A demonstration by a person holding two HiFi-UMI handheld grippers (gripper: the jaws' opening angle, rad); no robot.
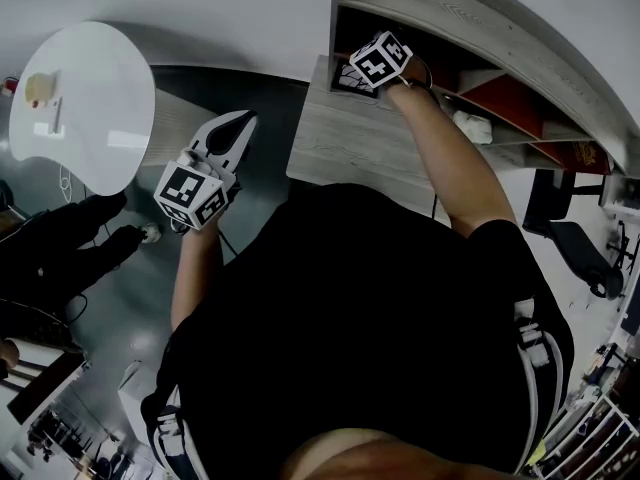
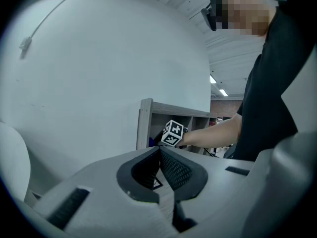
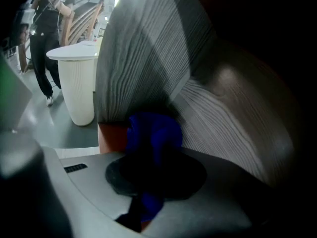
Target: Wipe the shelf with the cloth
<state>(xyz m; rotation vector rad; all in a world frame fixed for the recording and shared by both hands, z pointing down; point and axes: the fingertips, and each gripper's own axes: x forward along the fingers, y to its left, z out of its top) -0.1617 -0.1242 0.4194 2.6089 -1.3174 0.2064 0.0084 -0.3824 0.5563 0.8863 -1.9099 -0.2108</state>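
The grey wood-grain shelf [image 1: 372,146] stands at the upper right of the head view. My right gripper [image 3: 153,155] reaches into its top-left compartment; only its marker cube [image 1: 380,61] shows from above. It is shut on a crumpled blue cloth [image 3: 151,133], which lies against the wood-grain inner wall [image 3: 233,128] of the compartment. My left gripper [image 1: 242,121] hangs over the floor to the left of the shelf, jaws shut with nothing between them [image 2: 159,151]. From the left gripper view I see the shelf's end panel [image 2: 145,124] and the right gripper's cube [image 2: 173,133].
A white round table [image 1: 80,98] stands at the far left, seen again as a white pedestal table [image 3: 74,78]. Red compartments [image 1: 512,101] and a white item [image 1: 470,126] sit further right in the shelf. A black chair [image 1: 580,250] is at the right. A person [image 3: 44,38] stands beyond the table.
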